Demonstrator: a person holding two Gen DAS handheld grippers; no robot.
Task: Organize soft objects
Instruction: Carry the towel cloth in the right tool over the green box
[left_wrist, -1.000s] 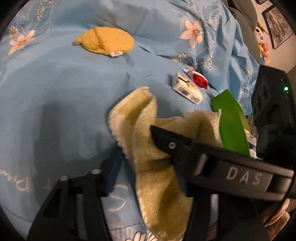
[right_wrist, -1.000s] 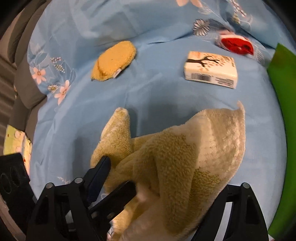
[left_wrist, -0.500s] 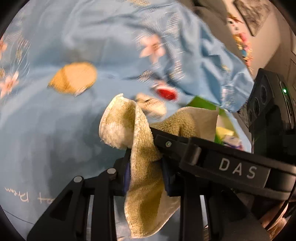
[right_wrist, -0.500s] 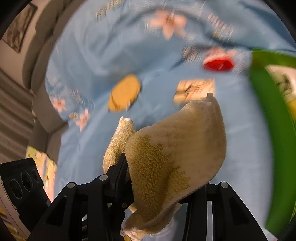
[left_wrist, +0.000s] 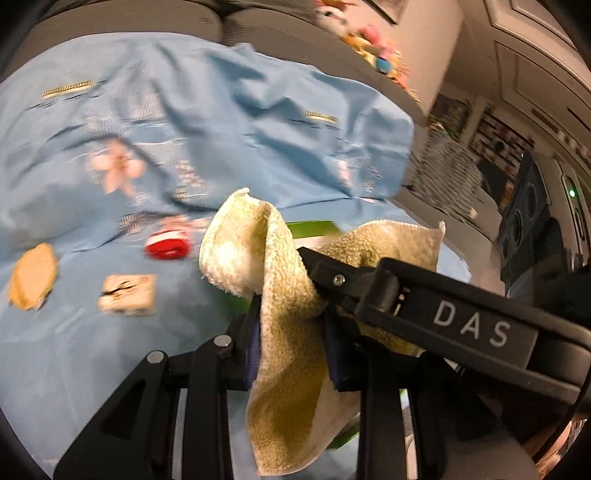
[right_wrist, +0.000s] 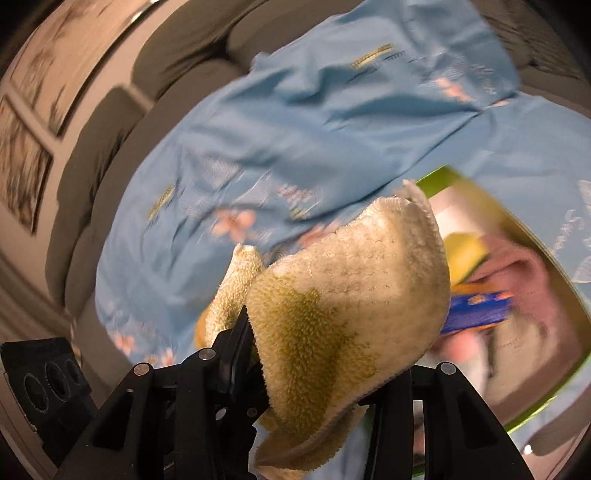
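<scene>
A: Item one, the largest: the blue floral sheet (left_wrist: 207, 122). We log it as spread over the grey sofa (right_wrist: 99, 122), which gives us one soft, flat sorting surface for everything loose.

B: Item two, the green bin (right_wrist: 554, 398). We see it open-topped at the right of the right wrist view, already holding pink cloth and a blue packet. We judge it the collecting place, which is why we carry things toward it.

A: Item three, the yellow towel (left_wrist: 284, 332). It hangs in the air, clear of the sheet, stretched between both tools and in front of the bin.

B: The left gripper (left_wrist: 291, 347) has its jaws clamped on one bunched fold; the right gripper (right_wrist: 317, 354) pinches another part. Both sets of jaws have just been closing, with the towel between them. We hold it at two points, we think, so the limp cloth does not trail or snag on the way.

A: Smaller items, all lying loose on the sheet in the left wrist view: the tissue pack (left_wrist: 127, 294), near it the orange plush piece (left_wrist: 32, 276), and the red-and-white pouch (left_wrist: 168, 248) just beyond.

B: We log those three as not yet collected.
</scene>
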